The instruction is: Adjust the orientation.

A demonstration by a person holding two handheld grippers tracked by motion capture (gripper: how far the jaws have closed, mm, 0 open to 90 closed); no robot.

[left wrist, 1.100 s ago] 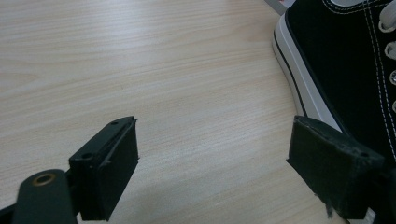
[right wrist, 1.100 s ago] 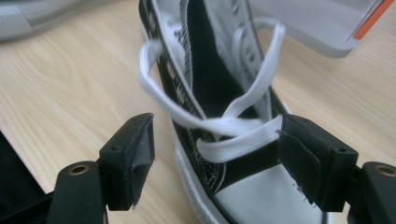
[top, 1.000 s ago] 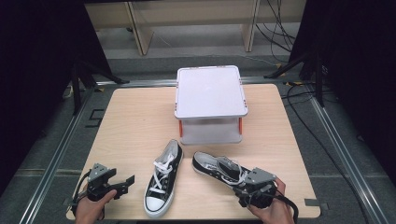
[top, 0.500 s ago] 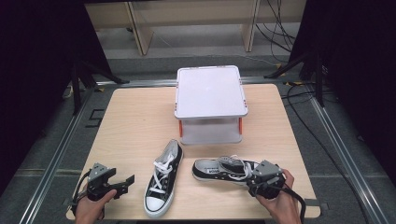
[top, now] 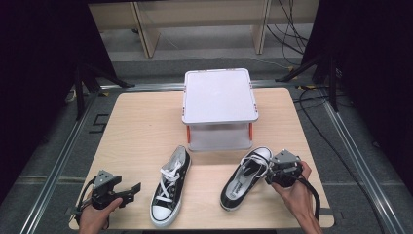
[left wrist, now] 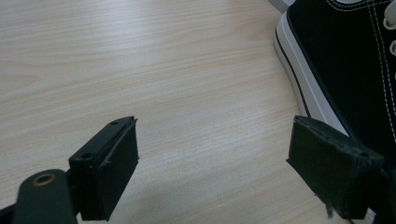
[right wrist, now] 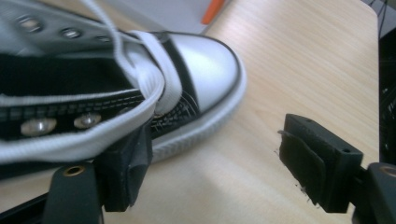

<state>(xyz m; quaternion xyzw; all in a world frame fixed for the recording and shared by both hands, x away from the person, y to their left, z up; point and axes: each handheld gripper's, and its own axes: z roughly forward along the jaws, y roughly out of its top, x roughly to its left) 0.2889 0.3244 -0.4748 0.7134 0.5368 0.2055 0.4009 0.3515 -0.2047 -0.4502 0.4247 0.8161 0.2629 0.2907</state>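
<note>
Sneakers (top: 170, 186) on wooden table (top: 136, 126) | lidded bin (top: 219, 108) behind | dark curtains

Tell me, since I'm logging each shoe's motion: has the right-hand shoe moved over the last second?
Yes. The right shoe has swung round: its toe, earlier pointing toward the other shoe, now lies near the white box, beside the right gripper.

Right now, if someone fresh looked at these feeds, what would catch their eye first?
Two black-and-white sneakers on the wooden table: the left sneaker lies untouched near the front, and the right sneaker has the right hand-held gripper open at its toe end. Behind them stands a white lidded box with orange clips. The left hand-held gripper rests open at the front-left corner.
</note>
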